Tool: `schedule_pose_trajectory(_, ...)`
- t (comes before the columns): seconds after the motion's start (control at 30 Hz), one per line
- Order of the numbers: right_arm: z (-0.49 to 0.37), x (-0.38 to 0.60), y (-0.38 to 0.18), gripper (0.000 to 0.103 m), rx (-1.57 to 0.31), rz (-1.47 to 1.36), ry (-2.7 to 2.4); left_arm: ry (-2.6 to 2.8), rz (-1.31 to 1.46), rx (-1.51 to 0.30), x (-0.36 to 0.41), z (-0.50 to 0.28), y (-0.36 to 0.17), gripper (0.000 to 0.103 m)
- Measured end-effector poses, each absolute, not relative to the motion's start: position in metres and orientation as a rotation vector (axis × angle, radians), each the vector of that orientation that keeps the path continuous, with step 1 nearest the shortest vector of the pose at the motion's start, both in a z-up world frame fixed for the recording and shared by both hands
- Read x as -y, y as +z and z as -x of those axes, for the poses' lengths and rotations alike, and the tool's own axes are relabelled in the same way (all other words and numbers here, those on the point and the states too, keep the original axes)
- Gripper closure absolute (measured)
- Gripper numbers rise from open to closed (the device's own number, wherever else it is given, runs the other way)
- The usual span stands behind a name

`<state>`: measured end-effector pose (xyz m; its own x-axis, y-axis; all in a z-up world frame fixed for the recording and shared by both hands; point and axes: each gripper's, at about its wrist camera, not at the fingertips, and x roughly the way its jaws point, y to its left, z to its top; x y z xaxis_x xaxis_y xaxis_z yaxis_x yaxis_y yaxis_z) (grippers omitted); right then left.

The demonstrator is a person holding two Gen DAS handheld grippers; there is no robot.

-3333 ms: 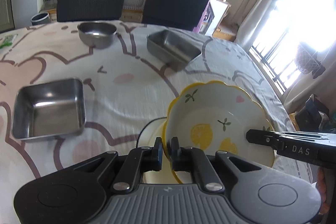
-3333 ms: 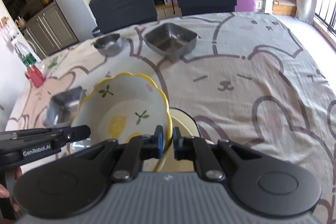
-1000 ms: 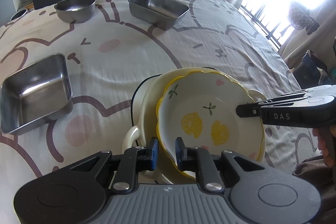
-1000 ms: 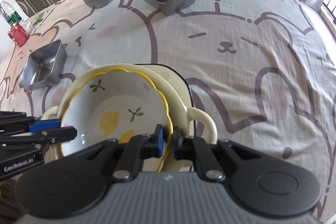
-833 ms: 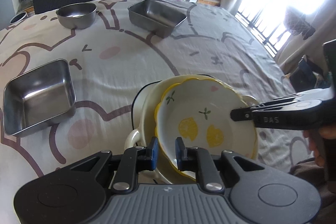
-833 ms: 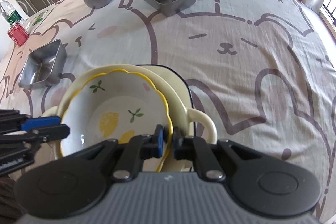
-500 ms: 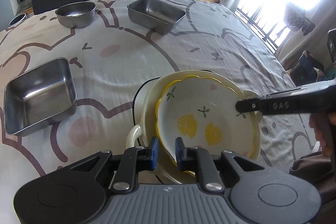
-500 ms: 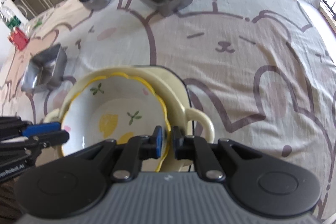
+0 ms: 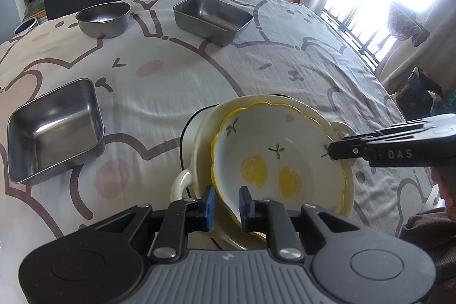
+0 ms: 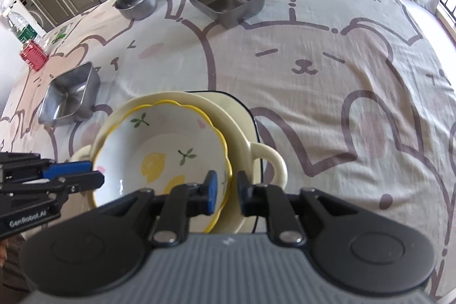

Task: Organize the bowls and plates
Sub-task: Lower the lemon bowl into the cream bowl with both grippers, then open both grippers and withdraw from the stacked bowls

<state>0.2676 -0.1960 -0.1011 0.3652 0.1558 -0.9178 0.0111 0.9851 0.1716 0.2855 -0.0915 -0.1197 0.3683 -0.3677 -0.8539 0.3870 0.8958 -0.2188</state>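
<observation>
Straddling the lemon bowl [image 9: 273,158], both the left gripper [image 9: 225,200] and right gripper [image 10: 226,187] stand released, hiding its near rim.

Black tongs [image 9: 225,202], blue pads [image 10: 211,191], silver screws, ribbed grey housing.

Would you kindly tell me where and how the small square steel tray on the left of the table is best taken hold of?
Grip the small square steel tray by the wall facing the cream dish, coming down from above with one of the jaws inside and one outside. The walls are thin and upright, the top is open and nothing lies in it.
</observation>
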Motion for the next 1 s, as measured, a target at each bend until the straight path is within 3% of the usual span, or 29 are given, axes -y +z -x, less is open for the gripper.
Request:
schedule_pose_trajectory(0.1,-0.261,0.197,-0.095,0.062,-1.175,-0.150,0.099,-0.486,-0.008,-1.092,0.090,-0.285,-0.118,0.080)
schedule_pose_trajectory(0.3,-0.249,0.200,-0.083,0.033,-1.142,-0.125,0.096,-0.488,0.003,-1.070,0.086,-0.279,-0.110,0.054)
schedule_pose_trajectory(0.47,-0.242,0.201,-0.071,0.009,-1.073,-0.127,0.086,-0.462,0.033,-1.020,0.075,-0.277,-0.099,0.009)
schedule_pose_trajectory(0.6,-0.242,0.205,-0.061,0.001,-0.969,-0.185,0.035,-0.427,0.082,-0.975,0.054,-0.278,-0.088,0.003)
schedule_pose_trajectory(1.0,-0.274,0.145,-0.059,0.000,-0.807,-0.136,0.106,-0.225,0.166,-0.869,-0.034,-0.301,-0.069,0.000)
